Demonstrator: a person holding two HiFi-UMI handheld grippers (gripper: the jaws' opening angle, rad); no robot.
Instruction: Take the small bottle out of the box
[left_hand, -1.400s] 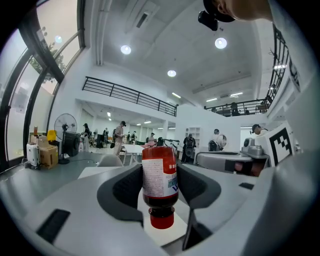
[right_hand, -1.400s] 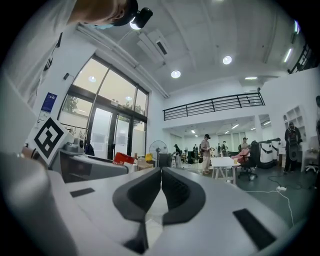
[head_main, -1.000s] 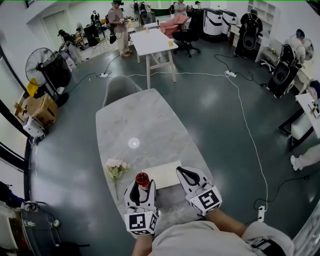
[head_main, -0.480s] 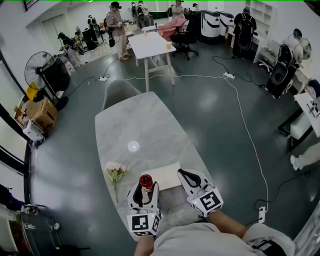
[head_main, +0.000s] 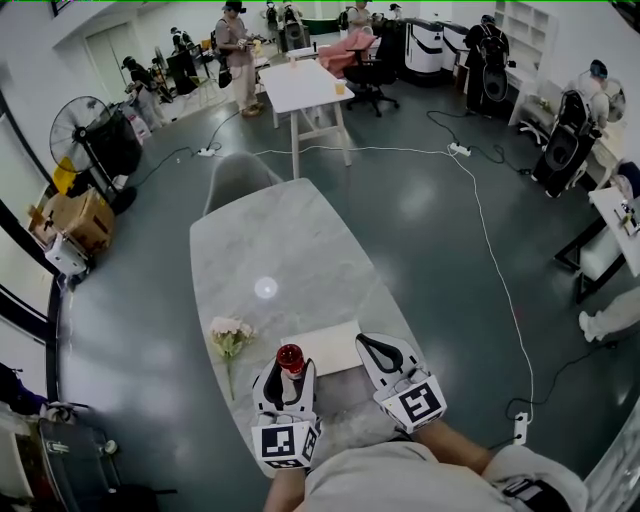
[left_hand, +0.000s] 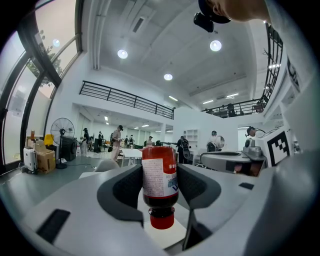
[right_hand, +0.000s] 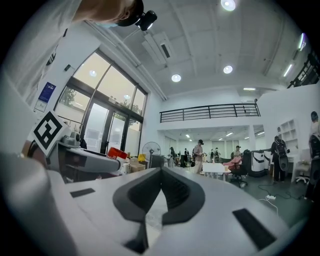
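Observation:
My left gripper (head_main: 288, 378) (left_hand: 160, 192) is shut on the small bottle (head_main: 289, 358) (left_hand: 159, 183), a dark red bottle with a white label and a red cap. In the left gripper view the bottle hangs cap-down between the black pads. It sits just left of the flat pale box (head_main: 322, 346) on the marble table (head_main: 270, 250). My right gripper (head_main: 378, 355) (right_hand: 159, 192) is shut with nothing in it, at the box's right end.
A bunch of pale pink flowers (head_main: 231, 335) lies on the table left of the bottle. A grey chair (head_main: 238, 178) stands at the table's far end. Beyond are a white table (head_main: 305, 85), a standing fan (head_main: 88, 125), floor cables and several people.
The left gripper with the bottle moved slightly right and nearer to me, then steadied. The right gripper has barely moved.

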